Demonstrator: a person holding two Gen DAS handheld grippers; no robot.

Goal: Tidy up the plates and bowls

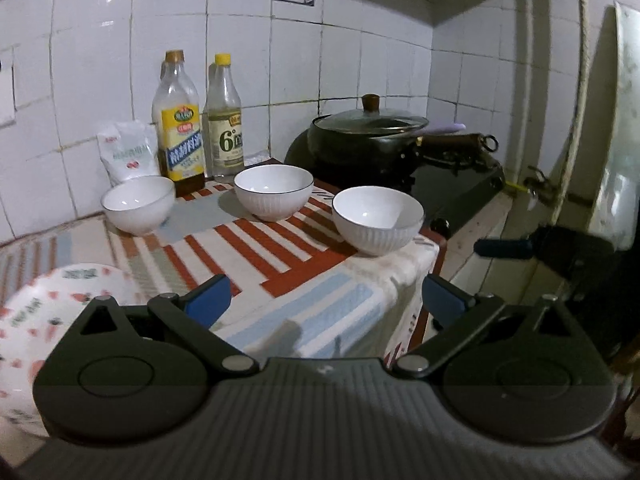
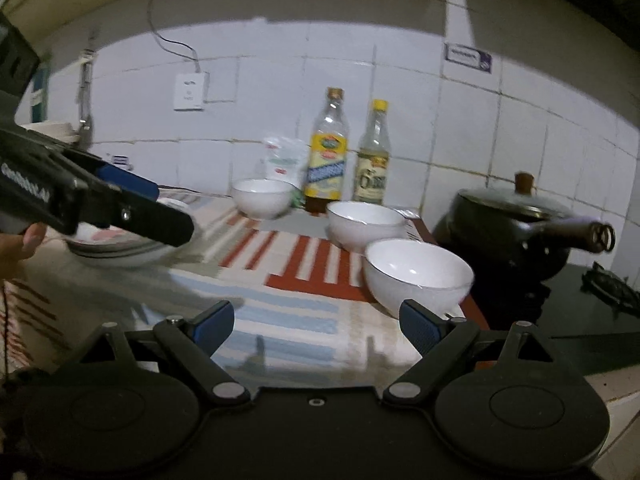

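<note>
Three white bowls are seen standing upright, mouths up, on the striped cloth (image 1: 256, 248) of the surface. The left bowl (image 1: 138, 204) is set just in front of a white bag (image 1: 127, 154), the middle bowl (image 1: 273, 191) in front of two bottles (image 1: 182, 136), and the right bowl (image 1: 377, 219) close to the cloth's right edge, near the black pot (image 1: 370, 136). They are kept apart from each other, and bare cloth is left in front of them.

A patterned plate (image 1: 44, 312) is seen at lower left — partly hidden and cut off. In the right wrist view it is blurred.

The left gripper (image 1: 326, 300) is held wide apart, with nothing in it. The right gripper (image 2: 316, 322) is also spread apart and empty — its right finger (image 2: 420, 326) is seen in front of the right bowl.
</note>
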